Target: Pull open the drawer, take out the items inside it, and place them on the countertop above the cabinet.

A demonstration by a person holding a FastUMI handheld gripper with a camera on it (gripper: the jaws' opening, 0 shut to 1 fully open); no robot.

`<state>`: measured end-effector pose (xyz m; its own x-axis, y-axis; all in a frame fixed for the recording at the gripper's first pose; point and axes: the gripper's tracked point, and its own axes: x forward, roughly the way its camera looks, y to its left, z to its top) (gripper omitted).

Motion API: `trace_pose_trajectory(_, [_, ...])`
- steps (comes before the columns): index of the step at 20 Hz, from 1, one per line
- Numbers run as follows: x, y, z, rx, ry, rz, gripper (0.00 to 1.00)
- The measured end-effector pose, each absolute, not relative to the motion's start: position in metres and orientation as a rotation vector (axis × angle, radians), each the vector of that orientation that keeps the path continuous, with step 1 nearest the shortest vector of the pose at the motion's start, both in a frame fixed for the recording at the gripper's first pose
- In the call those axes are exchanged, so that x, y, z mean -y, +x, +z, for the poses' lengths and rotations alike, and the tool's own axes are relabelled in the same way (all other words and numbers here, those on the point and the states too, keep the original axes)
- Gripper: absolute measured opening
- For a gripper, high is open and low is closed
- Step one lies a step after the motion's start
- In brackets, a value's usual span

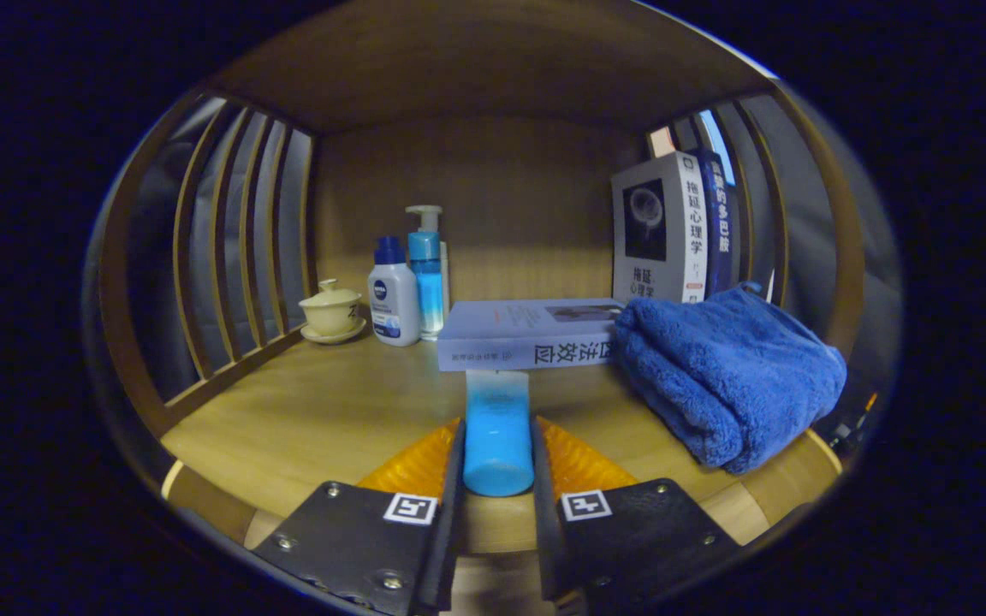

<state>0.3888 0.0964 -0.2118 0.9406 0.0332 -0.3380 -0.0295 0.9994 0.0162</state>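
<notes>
I see the gripper (pixel 497 445) with its jaws closed on a blue tube (pixel 497 432), one finger pressing each side; the tube stands between them, its far end just short of a flat-lying book (pixel 527 334) on the bench (pixel 330 411). Count on the bench: one flat book, two upright books (pixel 660 227) at the back right, one folded blue towel (pixel 728 372) right of the jaws and touching the flat book, two bottles at the back left, a white bottle (pixel 394 295) and a blue pump bottle (pixel 427 274), and one lidded teacup (pixel 331 310) on a saucer.
</notes>
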Motion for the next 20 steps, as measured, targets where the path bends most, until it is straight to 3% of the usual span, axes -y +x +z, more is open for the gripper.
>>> trace_pose_trajectory(5, [-0.0936, 0.3867, -0.2101, -0.347, 0.002, 0.029, 0.41])
trace_pose_trajectory(8, [-0.0907, 0.3873, -0.2100, -0.349, 0.001, 0.021, 0.62])
trace_pose_trajectory(20, [-0.0901, 0.3863, -0.2098, -0.349, -0.015, 0.014, 0.66])
